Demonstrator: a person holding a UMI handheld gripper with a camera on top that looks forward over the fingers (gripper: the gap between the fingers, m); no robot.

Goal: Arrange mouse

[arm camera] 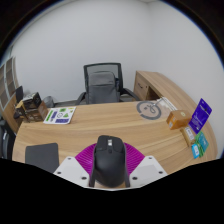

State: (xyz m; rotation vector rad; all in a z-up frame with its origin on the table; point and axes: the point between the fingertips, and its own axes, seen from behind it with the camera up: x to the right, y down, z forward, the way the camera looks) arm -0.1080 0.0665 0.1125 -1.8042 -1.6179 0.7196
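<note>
A: Item one, the task's thing?
B: Mouse (109,156), black, matte, rounded hump shape with a scroll wheel down its middle. It sits between the two fingers of the tool (109,170), on the wooden bench (120,130).

A: State of the tool?
B: Fingers spread to either side of the mouse, magenta pads (87,160) showing close against both flanks. Whether they actually press it, I cannot tell; the mouse appears to rest on the bench.

A: Surroundings?
B: Mouse mat (42,155), dark, flat, rectangular, to the left of the fingers. Beyond the mouse, a stretch of bare light wood grain. Farther back on the left, a printed leaflet (61,115), green and white. Office chair (102,84), grey mesh back, black arms, behind the far edge of the bench.

A: Right side?
B: Round coil-like object (152,108), pale. An amber, glassy item (179,120) near it. A purple box (202,114), upright, and a teal packet (198,146) lower down by the edge.

A: Obstructions?
B: Nothing lies just ahead of the mouse; all listed items stand well apart from it.
</note>
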